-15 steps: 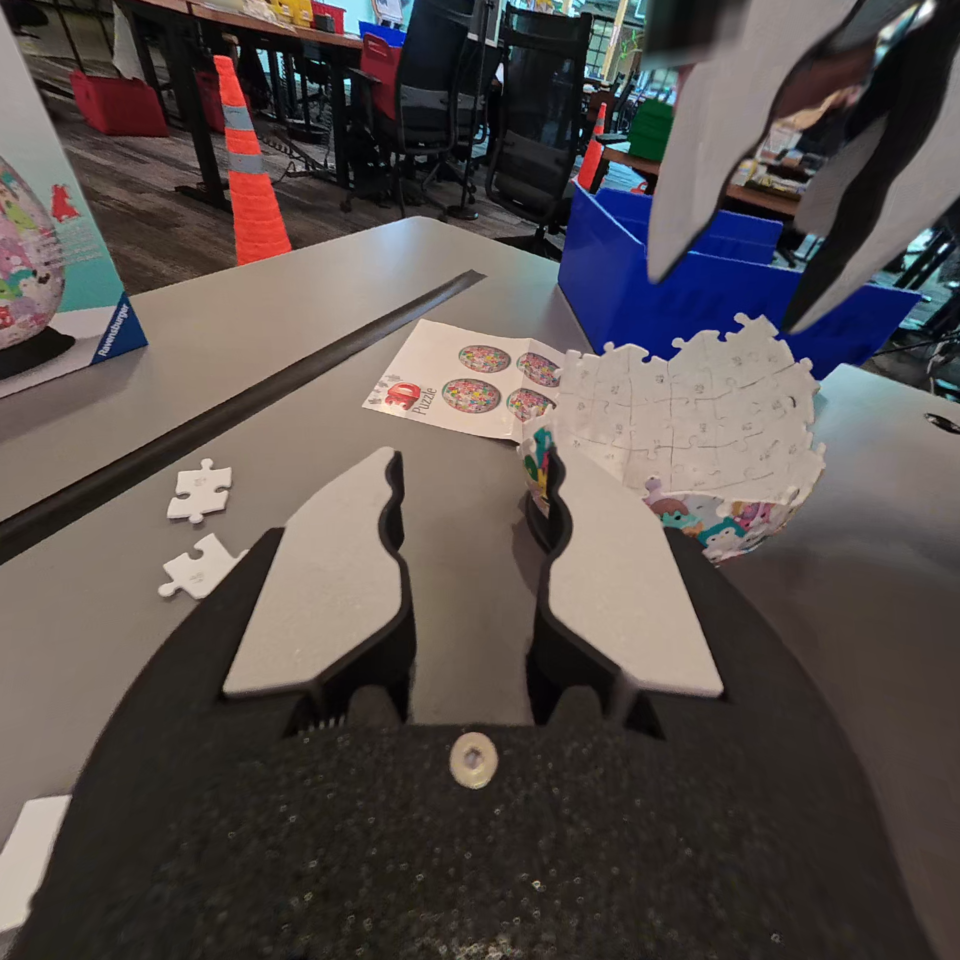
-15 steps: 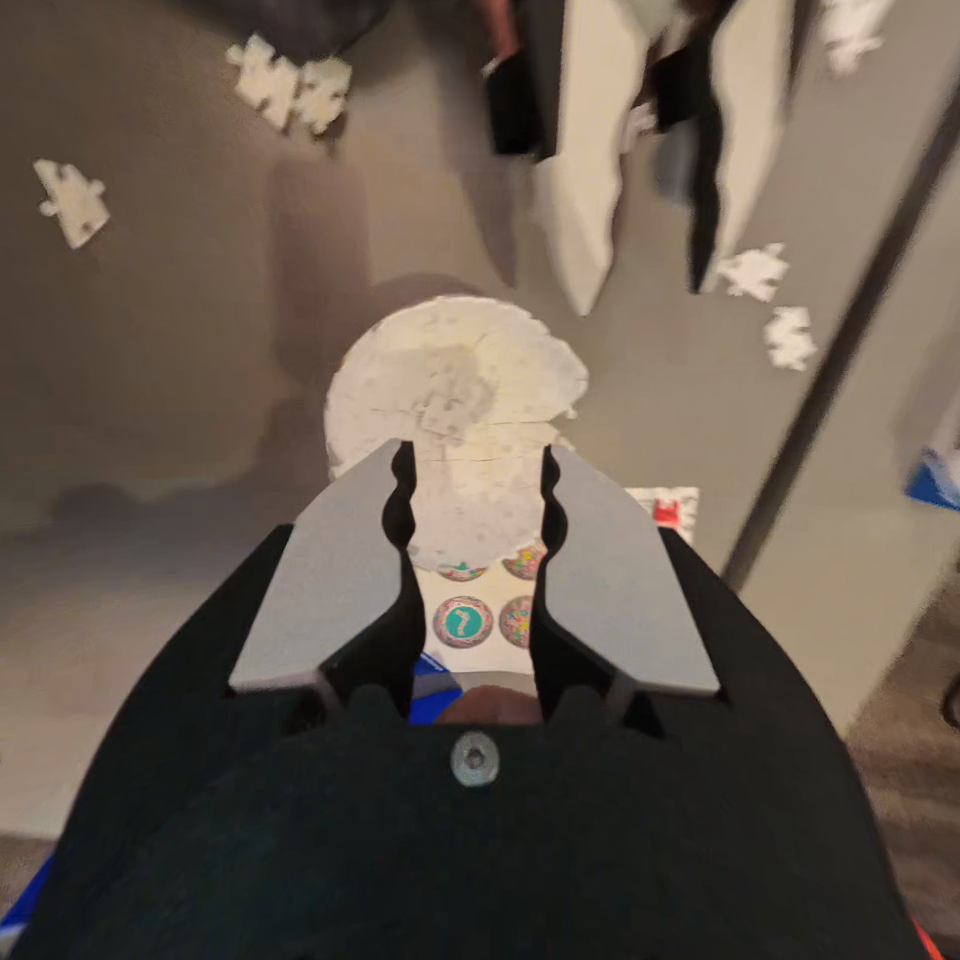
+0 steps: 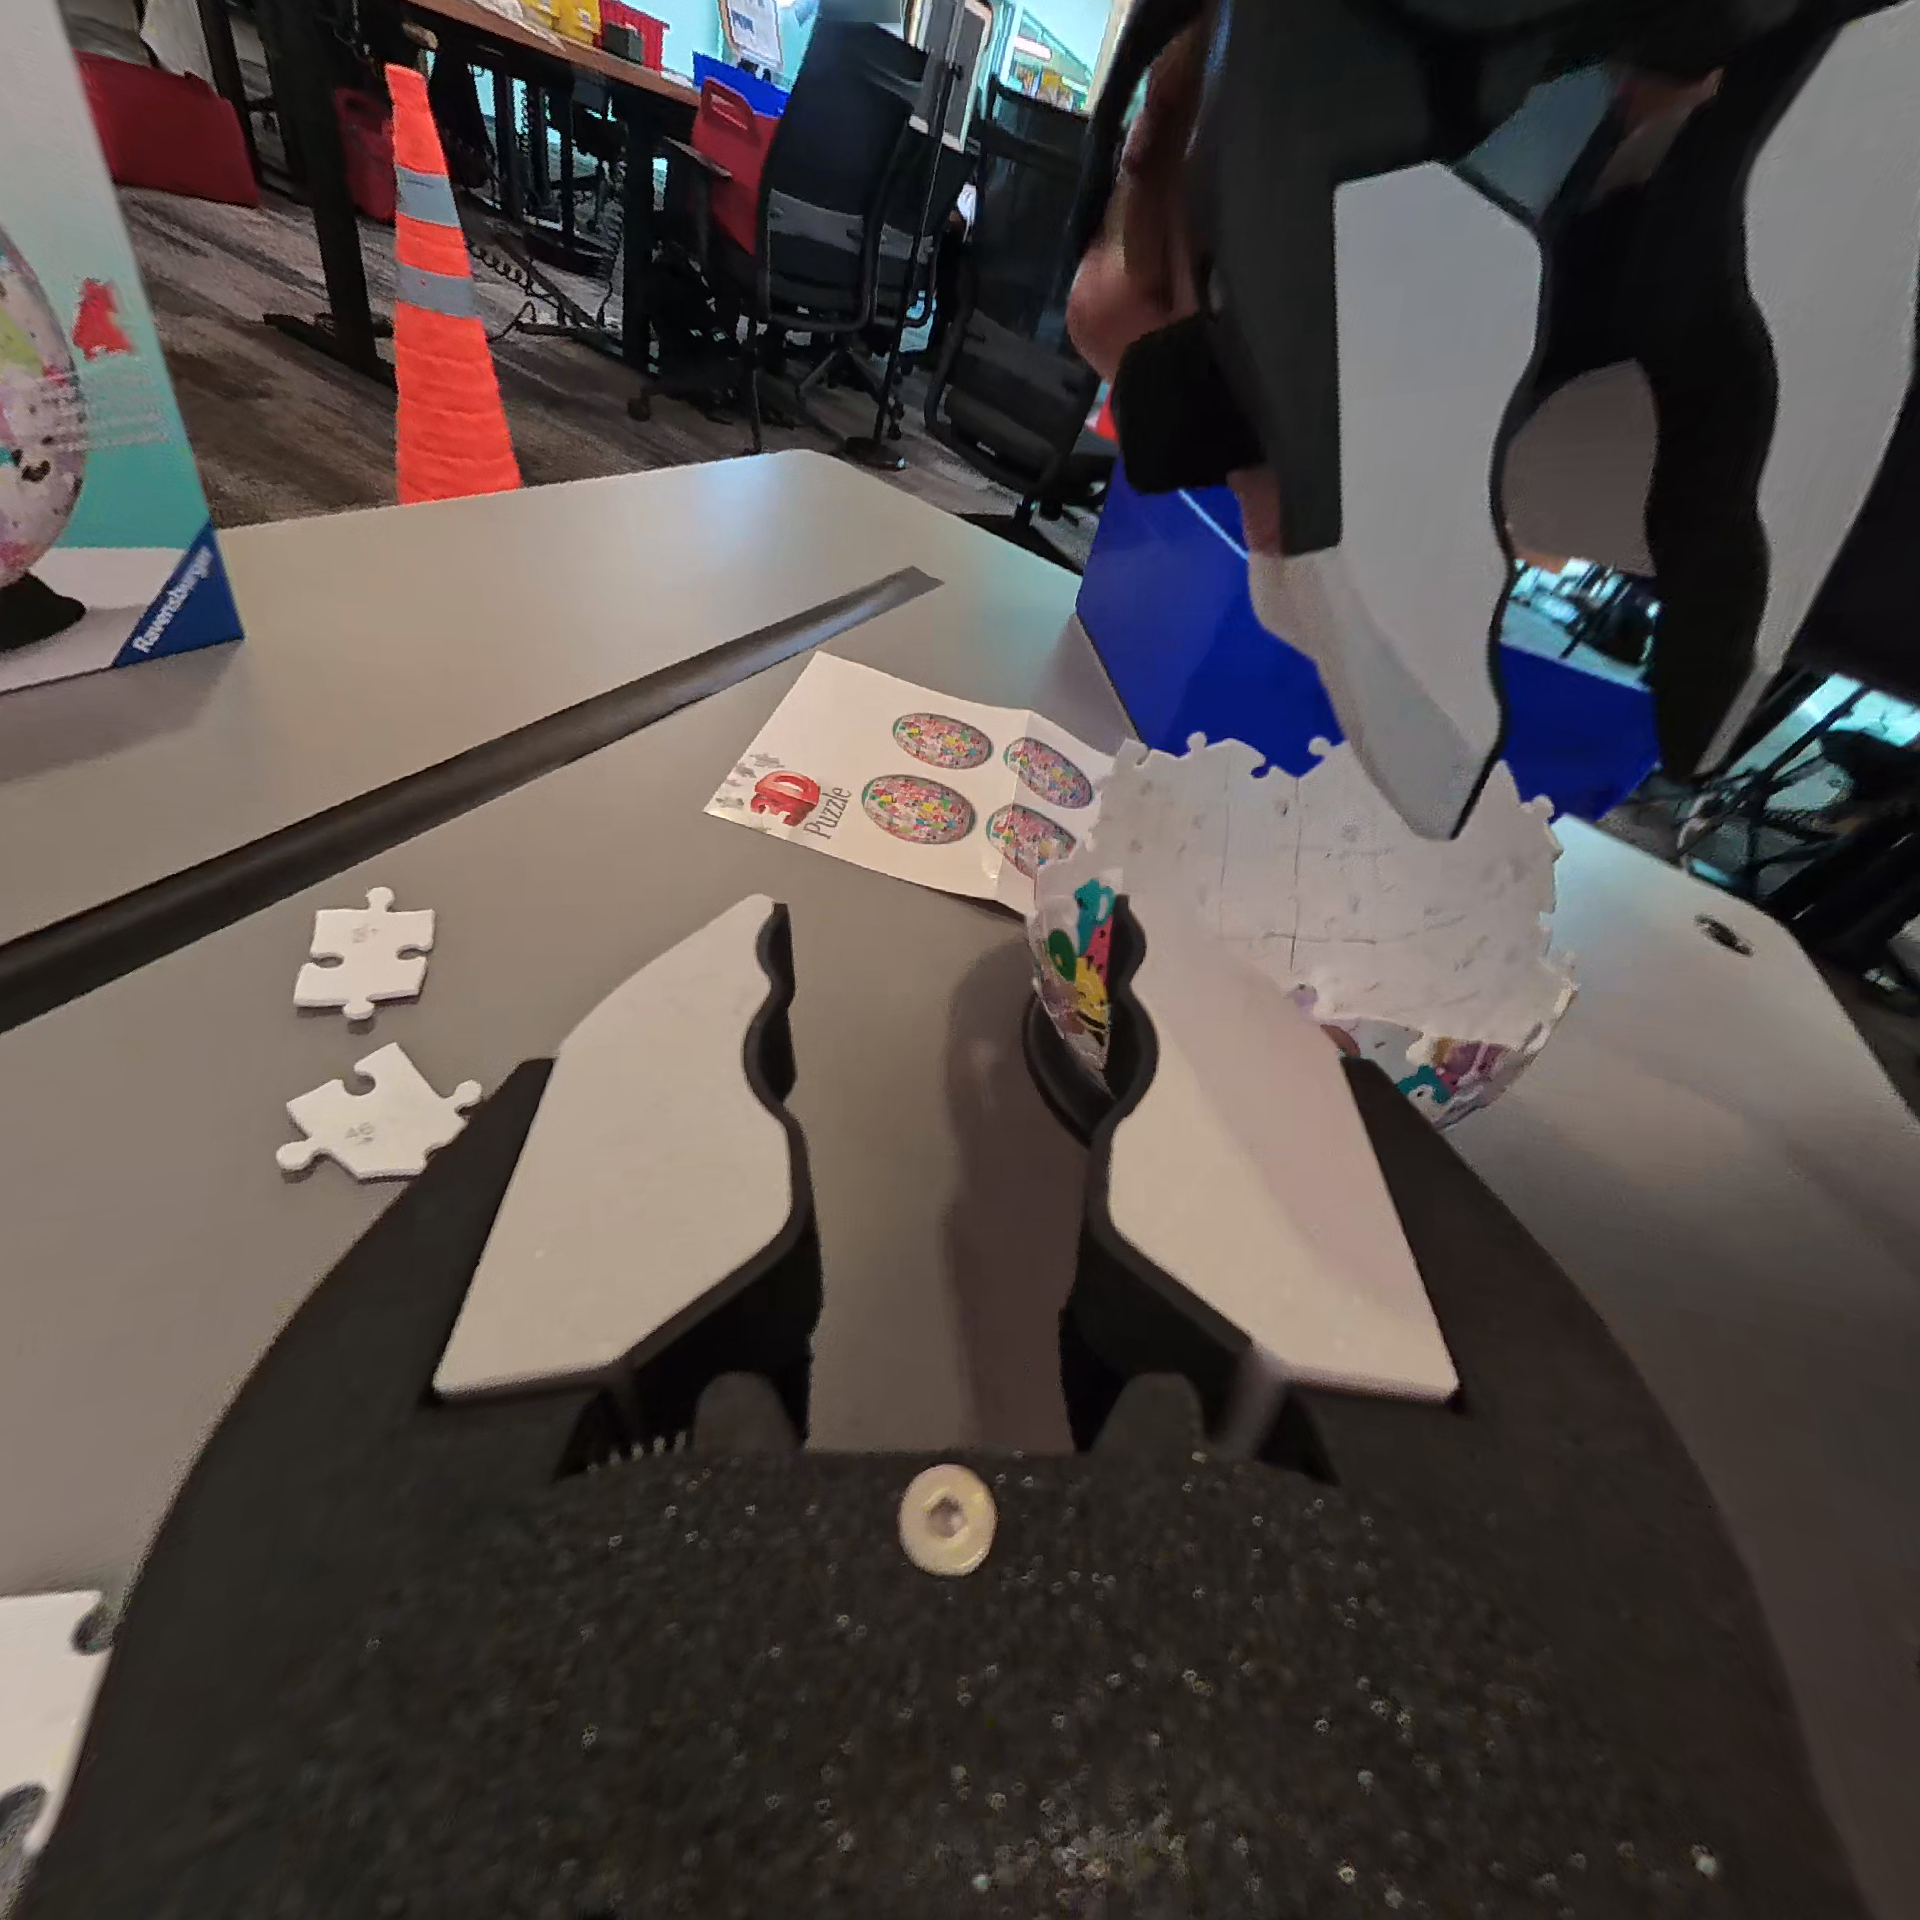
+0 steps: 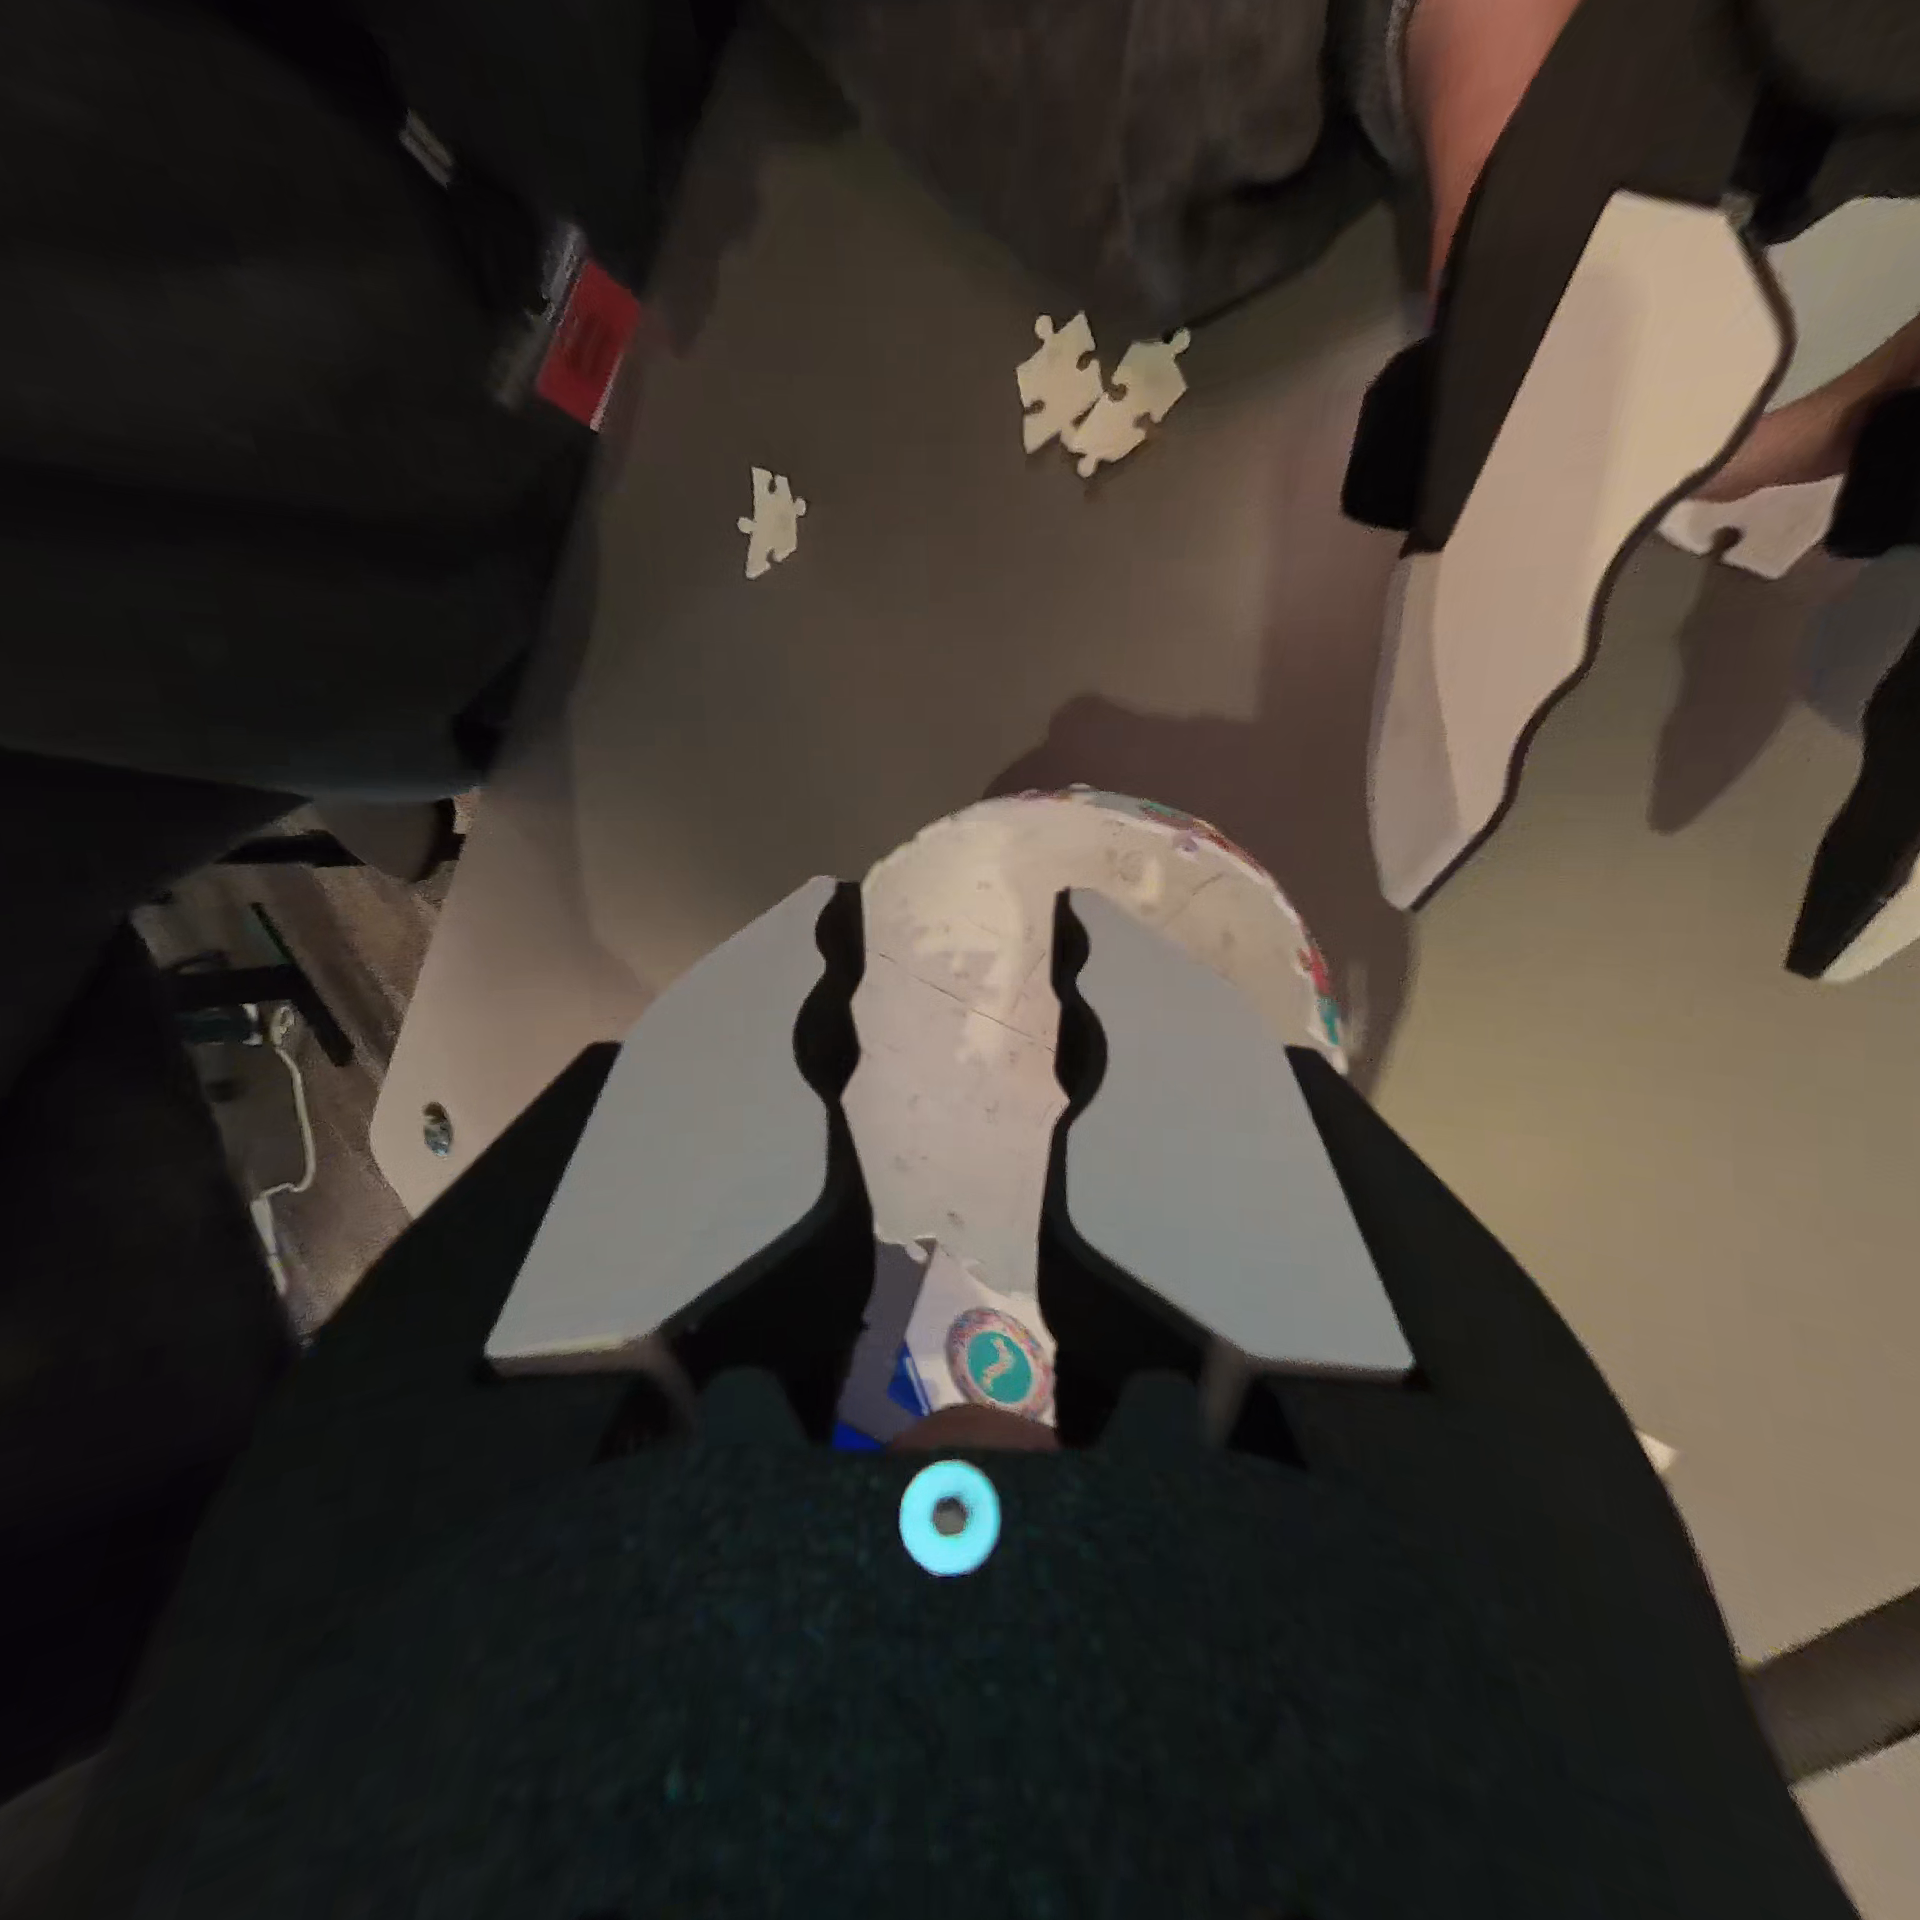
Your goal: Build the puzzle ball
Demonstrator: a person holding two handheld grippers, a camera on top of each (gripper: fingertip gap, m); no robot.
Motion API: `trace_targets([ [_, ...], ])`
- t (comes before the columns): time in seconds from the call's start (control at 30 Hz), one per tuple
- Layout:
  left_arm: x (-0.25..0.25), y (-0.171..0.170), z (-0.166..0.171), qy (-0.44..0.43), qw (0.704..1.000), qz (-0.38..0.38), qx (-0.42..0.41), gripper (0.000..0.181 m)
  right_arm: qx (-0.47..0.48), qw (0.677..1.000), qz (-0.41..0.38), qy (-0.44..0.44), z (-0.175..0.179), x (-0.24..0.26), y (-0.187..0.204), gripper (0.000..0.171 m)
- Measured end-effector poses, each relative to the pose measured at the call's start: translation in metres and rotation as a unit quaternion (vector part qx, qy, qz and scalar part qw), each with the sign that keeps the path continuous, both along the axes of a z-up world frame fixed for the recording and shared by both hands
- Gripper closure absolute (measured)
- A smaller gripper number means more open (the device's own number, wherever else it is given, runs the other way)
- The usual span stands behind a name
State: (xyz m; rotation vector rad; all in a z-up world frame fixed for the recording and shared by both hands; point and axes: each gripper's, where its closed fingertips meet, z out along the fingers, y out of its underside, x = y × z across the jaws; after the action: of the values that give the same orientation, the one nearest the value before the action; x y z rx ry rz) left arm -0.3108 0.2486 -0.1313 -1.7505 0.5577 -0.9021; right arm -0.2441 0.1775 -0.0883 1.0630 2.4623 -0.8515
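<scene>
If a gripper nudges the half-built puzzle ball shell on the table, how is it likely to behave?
The puzzle ball shell is a thin, open bowl of interlocked pieces, so probably light and apt to slide. Its rounded underside rests on a small black stand, so it may rock or tip. The jagged rim of single tabs looks fragile; seams could pop apart.

An open office: rows of desks, rolling chairs, storage bins.
</scene>
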Motion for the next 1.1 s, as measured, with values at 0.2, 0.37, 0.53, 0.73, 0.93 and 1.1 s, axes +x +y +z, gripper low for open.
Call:
trace_targets([
  [0.2, -0.010, 0.002, 0.002, -0.030, 0.999, 0.008, -0.016, 0.124, 0.083, 0.994, 0.035, 0.068, -0.037, 0.005, 0.029, 0.143],
  [0.37, -0.008, 0.002, 0.001, -0.020, 1.000, 0.007, -0.015, 0.124, 0.141, 0.980, 0.084, 0.113, -0.065, 0.010, 0.039, 0.139],
  [0.53, -0.007, 0.003, -0.001, -0.020, 1.000, 0.005, -0.021, 0.124, 0.157, 0.969, 0.141, 0.126, -0.085, 0.021, 0.032, 0.146],
  [0.73, -0.006, 0.003, -0.002, -0.015, 1.000, 0.002, -0.024, 0.124, 0.181, 0.960, 0.181, 0.114, -0.105, 0.028, 0.026, 0.148],
  [0.93, -0.004, 0.002, -0.004, -0.007, 1.000, 0.000, -0.022, 0.124, 0.218, 0.946, 0.207, 0.123, -0.115, 0.028, 0.023, 0.148],
  [1.1, -0.003, 0.002, -0.004, -0.004, 1.000, -0.002, -0.022, 0.124, 0.243, 0.938, 0.220, 0.113, -0.121, 0.029, 0.028, 0.147],
])
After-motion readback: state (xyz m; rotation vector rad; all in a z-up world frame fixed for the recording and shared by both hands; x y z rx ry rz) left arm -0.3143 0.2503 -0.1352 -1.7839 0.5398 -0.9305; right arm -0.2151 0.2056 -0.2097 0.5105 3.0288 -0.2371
